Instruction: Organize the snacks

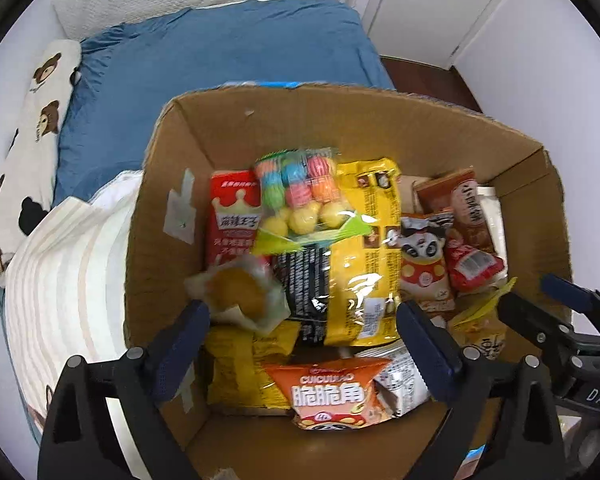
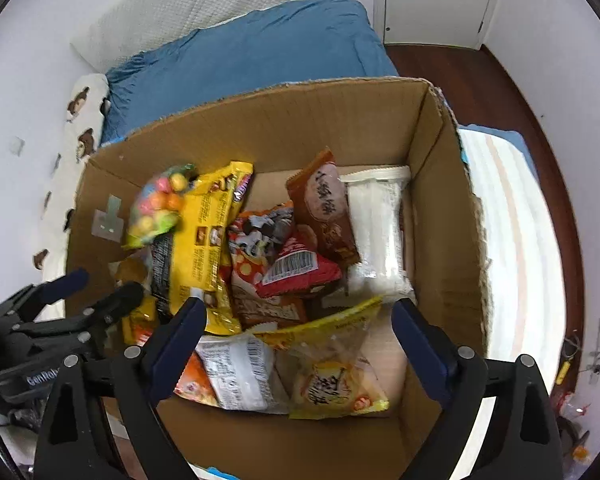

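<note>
A cardboard box (image 1: 168,216) on the bed holds several snack packs. In the left wrist view I see a bag of coloured candy balls (image 1: 300,200), a big yellow bag (image 1: 364,256), a red pack (image 1: 232,220), an orange snack bag (image 1: 332,396) and a small wrapped cake (image 1: 240,296), blurred, just beyond the left finger. My left gripper (image 1: 304,336) is open above the box. My right gripper (image 2: 300,332) is open over the box's near side, above a yellow clear pack (image 2: 332,376). A brown pack (image 2: 324,208) and white pack (image 2: 380,228) lie at the back.
The box (image 2: 440,184) sits on a bed with a blue quilt (image 1: 220,60), a bear-print pillow (image 1: 28,140) and a striped white blanket (image 1: 60,280). Wooden floor (image 2: 500,92) and white doors lie to the right.
</note>
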